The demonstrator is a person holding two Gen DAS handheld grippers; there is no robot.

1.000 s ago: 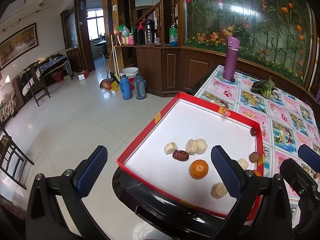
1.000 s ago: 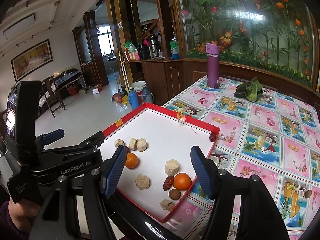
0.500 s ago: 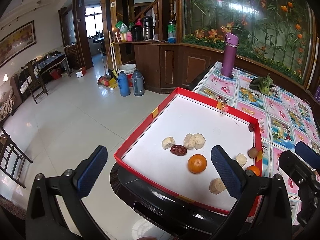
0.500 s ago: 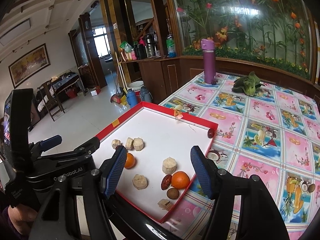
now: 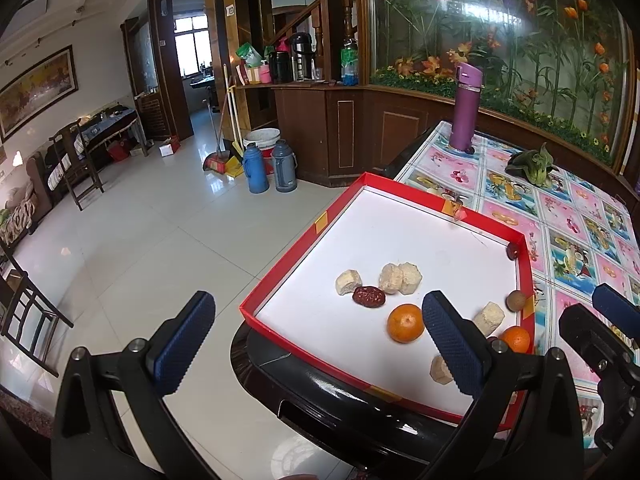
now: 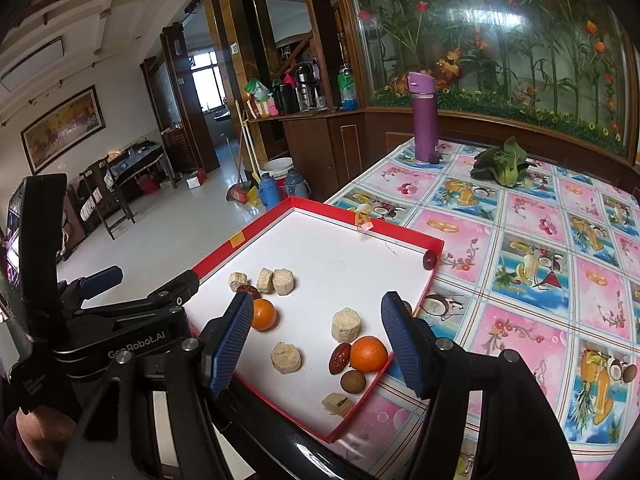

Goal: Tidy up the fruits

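Left gripper [image 5: 318, 344] held low and level, jaws spread wide, blue ribbed pads [image 5: 182, 346] facing each other with nothing between. Right gripper [image 6: 316, 338] likewise gaping, jaws parted and empty, pads [image 6: 400, 344] angled slightly downward. Seen from the right wrist, left gripper alongside on the left, a hand [image 6: 42, 434] wrapped round its handle at the lower edge.

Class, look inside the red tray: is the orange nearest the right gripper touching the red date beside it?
Touching. The right wrist view shows the orange pressed against the red date, no white tray floor between them.
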